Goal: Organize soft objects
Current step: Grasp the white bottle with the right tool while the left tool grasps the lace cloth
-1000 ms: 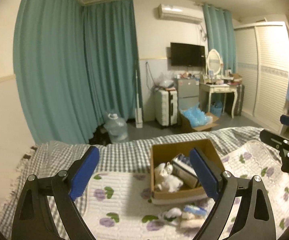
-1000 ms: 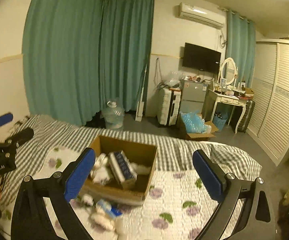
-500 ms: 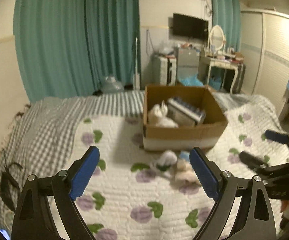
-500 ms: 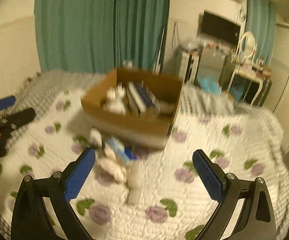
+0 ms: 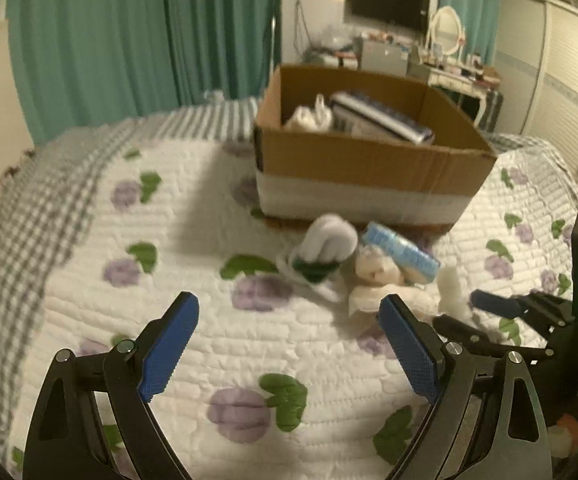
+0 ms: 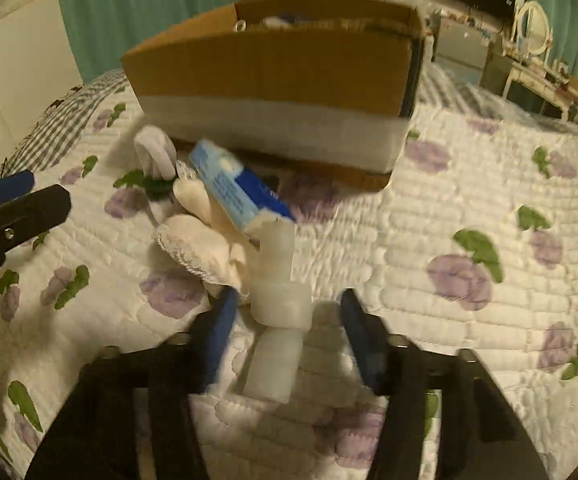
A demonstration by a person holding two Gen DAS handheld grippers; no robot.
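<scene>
A cardboard box stands on the quilted bed and holds a white soft item and a dark pack. In front of it lies a pile: a white and green sock bundle, a cream glove, a blue tissue pack and a white soft roll. My right gripper is open, its fingers on either side of the white roll, not touching it. My left gripper is open and empty above the quilt, short of the pile.
The flowered quilt covers the bed, with a checked blanket along the left edge. Teal curtains hang behind. A dresser and TV stand at the far right.
Both grippers have dropped and moved in toward the pile in front of the box. The right gripper's fingers have narrowed and now straddle the white roll.
</scene>
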